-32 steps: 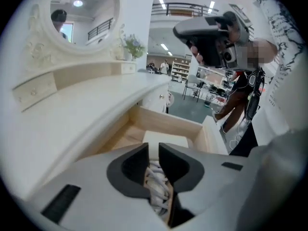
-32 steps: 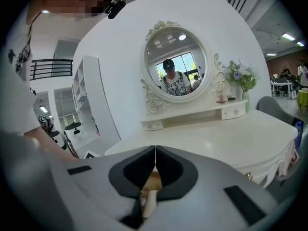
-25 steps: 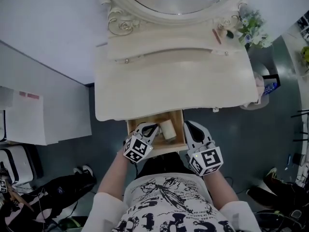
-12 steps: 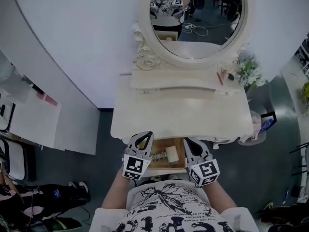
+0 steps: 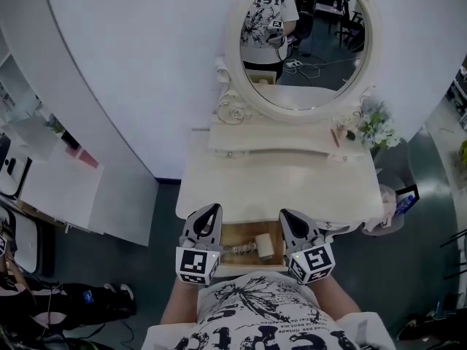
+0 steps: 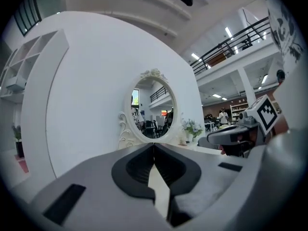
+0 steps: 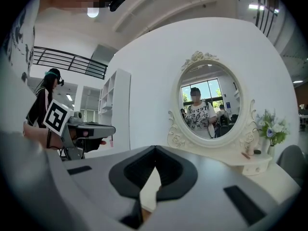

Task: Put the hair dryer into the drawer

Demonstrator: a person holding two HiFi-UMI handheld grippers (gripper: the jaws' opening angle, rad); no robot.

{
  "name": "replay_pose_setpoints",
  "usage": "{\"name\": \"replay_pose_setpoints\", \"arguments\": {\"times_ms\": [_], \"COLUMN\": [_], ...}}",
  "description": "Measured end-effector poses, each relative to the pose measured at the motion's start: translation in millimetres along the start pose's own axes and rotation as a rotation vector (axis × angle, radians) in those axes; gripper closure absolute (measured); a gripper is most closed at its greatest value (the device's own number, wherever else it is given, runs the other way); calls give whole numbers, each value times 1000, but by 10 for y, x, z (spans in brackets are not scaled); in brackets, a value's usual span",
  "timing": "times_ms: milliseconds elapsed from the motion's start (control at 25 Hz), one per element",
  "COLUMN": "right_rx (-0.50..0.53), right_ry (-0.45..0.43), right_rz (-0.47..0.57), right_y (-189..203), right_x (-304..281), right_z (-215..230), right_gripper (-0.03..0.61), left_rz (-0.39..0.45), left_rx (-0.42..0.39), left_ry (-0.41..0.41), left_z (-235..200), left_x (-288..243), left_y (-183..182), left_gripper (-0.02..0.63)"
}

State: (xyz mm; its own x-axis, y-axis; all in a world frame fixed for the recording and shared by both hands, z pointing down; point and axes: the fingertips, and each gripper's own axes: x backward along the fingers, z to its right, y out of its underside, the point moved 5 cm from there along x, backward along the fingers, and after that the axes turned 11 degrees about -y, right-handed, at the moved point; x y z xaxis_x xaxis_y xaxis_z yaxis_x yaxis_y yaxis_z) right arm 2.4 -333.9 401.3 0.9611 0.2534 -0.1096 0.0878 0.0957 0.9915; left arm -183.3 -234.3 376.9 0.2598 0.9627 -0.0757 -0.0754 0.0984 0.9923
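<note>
The white hair dryer [image 5: 264, 245] lies in the open wooden drawer [image 5: 237, 233] under the front of the cream dressing table [image 5: 277, 184], its coiled cord [image 5: 238, 249] to its left. My left gripper [image 5: 206, 211] is held above the drawer's left side, shut and empty; in the left gripper view its jaws [image 6: 153, 146] meet and point level at the mirror. My right gripper [image 5: 290, 216] is over the drawer's right side, also shut with nothing in it, jaws [image 7: 155, 149] closed towards the mirror. Neither gripper touches the dryer.
An oval mirror [image 5: 303, 42] stands at the table's back, with flowers [image 5: 378, 128] and small items at its right end. A white cabinet [image 5: 58, 188] stands to the left, a small bin [image 5: 394, 206] on the floor to the right.
Both grippers have risen from the drawer to about table-top height, the left one more, and now point level. The dryer stays in the drawer. The head view has lifted towards the mirror.
</note>
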Motion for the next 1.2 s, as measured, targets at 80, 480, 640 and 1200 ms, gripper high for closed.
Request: {"name": "replay_pose_setpoints", "arguments": {"times_ms": [80,480,640,1200], "right_rx": [-3,15,18,25], "right_ry": [5,21,19,15], "right_rz": [0,-22,-24,-16], "right_y": [1,-15,-22,-87], "right_x": [1,6,-1,-8], "right_z": [-7,31,37,-1], "right_gripper": [561,561,561,561], "left_rz": [10,12,-4,-10], "left_rx": [26,84,75,63], "left_ry": [-10,-6,0,4], "left_z": [-39,-23,0,6], "left_x": [2,-68,-84,-65], "left_y": [-41,-77,-43,-67], "left_gripper": [592,592,592,592]}}
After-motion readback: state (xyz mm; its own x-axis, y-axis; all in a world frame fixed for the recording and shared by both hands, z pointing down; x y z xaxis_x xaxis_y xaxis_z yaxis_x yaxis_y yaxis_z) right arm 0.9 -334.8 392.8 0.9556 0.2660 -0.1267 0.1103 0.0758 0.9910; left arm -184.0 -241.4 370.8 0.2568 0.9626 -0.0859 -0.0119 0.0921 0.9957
